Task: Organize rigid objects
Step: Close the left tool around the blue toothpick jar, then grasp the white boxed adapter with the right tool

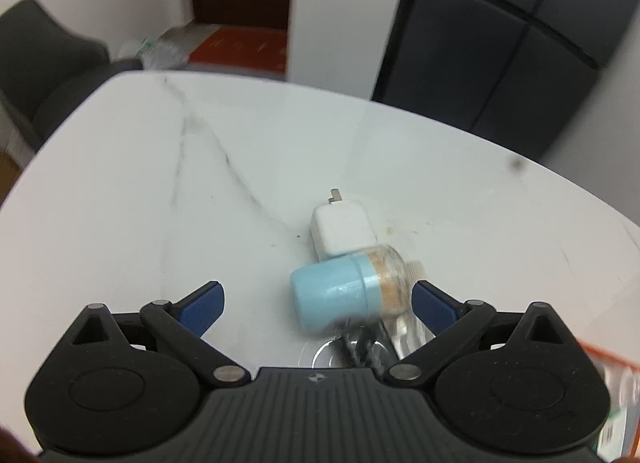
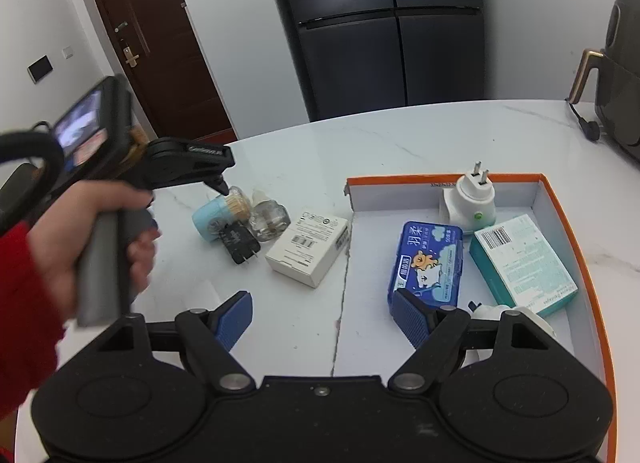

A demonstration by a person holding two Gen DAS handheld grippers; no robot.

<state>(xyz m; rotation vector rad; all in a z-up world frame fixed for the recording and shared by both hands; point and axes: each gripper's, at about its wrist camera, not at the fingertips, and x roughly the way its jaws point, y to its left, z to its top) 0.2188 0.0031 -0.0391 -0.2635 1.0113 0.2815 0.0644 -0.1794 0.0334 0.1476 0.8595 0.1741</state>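
While L fingers (image 1: 318, 303) gape over blue toothpick jar (image 1: 332, 295), R fingers (image 2: 324, 321) hang released

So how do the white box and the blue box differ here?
The white box lies on the bare table; the blue box lies inside the orange-rimmed tray. The white box is plain with small print; the blue box carries a cartoon. Both lie flat.

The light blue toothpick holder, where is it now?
In the right wrist view the light blue toothpick holder lies on the table, left of the orange-edged box, beside the black plug.
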